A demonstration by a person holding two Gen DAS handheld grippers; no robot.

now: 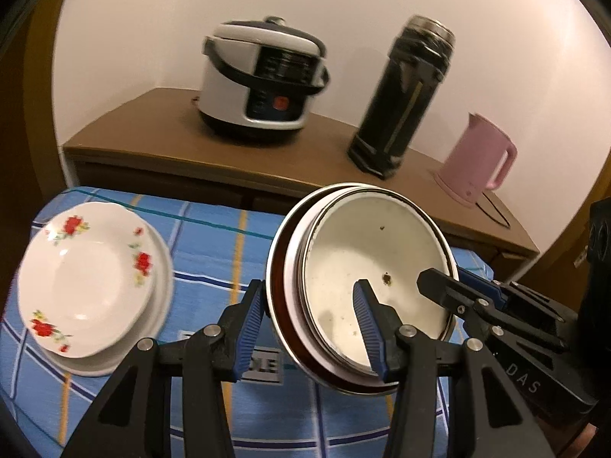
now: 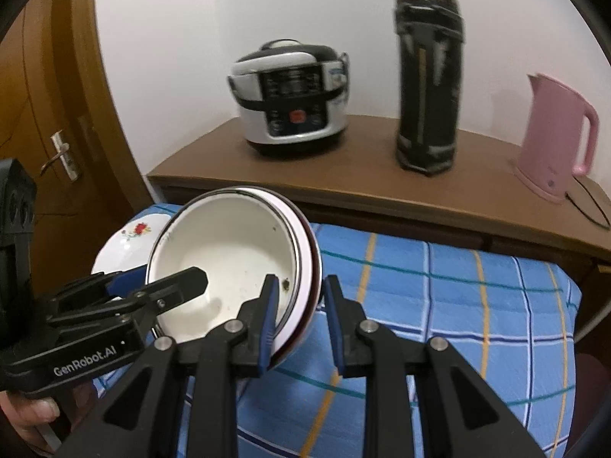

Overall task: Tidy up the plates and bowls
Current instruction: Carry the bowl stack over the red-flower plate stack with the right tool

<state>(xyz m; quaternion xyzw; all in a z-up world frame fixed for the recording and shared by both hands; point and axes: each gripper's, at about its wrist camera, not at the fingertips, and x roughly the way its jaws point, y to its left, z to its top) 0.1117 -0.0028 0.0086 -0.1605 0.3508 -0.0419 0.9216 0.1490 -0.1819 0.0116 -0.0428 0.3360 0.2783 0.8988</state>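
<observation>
A stack of nested enamel bowls (image 1: pixel 382 252), white inside and dark red outside, hangs tilted above the blue checked tablecloth (image 1: pixel 214 236). My left gripper (image 1: pixel 309 328) is shut on the stack's left rim, one finger inside the top bowl and one outside. My right gripper (image 2: pixel 301 316) is shut on the opposite rim of the same bowl stack (image 2: pixel 229 244). Each view shows the other gripper, the right gripper (image 1: pixel 450 282) and the left gripper (image 2: pixel 152 282). A pile of white flowered plates (image 1: pixel 88 282) lies on the cloth left of the bowls, half hidden as flowered plates (image 2: pixel 130 233) in the right wrist view.
Behind the table a brown cabinet (image 1: pixel 172 133) carries a rice cooker (image 1: pixel 263 80), a black thermos (image 1: pixel 401 99) and a pink kettle (image 1: pixel 477 160) with its cord. A wooden door (image 2: pixel 57 114) stands at the left. A person's hand (image 2: pixel 30 416) holds the left gripper.
</observation>
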